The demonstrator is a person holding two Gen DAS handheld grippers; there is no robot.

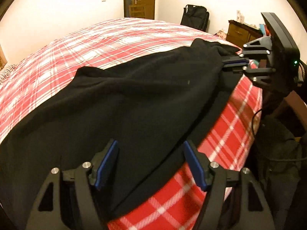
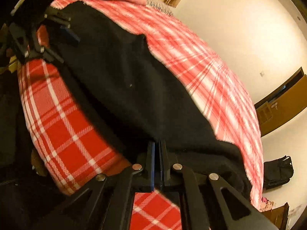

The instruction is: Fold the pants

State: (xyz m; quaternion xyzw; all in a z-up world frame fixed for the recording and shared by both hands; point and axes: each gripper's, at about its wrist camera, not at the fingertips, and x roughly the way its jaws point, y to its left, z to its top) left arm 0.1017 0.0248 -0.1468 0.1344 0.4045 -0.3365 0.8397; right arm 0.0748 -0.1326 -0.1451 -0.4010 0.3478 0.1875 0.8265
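**Black pants along near edge of bed; right gripper clamped, left spread**

Pants [image 1: 134, 99]: black, lying on a bed covered by a red-and-white plaid blanket [image 1: 99, 38]. The garment's long axis runs along the near edge of the bed. In the left wrist view it stretches from lower left up to the right, where it narrows to a bunched end. Its near hem hangs slightly over the bed's side. The far edge is uneven, with one raised corner. The fabric is loosely creased, not flat.

Right gripper [image 2: 157, 153]: jaws brought fully together, blue pads closed on the near edge of the pants. The left wrist view confirms it, showing the fingers pinching the bunched end at the bed corner.

Left gripper [image 1: 151, 163]: jaws standing wide apart. The pants fabric lies below and between the blue pads [image 1: 106, 164]; the pads are not pressing on it. Nothing held.

The two grippers sit at opposite ends of the near edge, well apart.

Writing: no brand, label or readable text on the pants or blanket.

Background: wooden door [image 1: 140, 0], black bag [image 1: 195, 17] against the wall, wooden dresser [image 1: 241, 32] beyond the bed corner.
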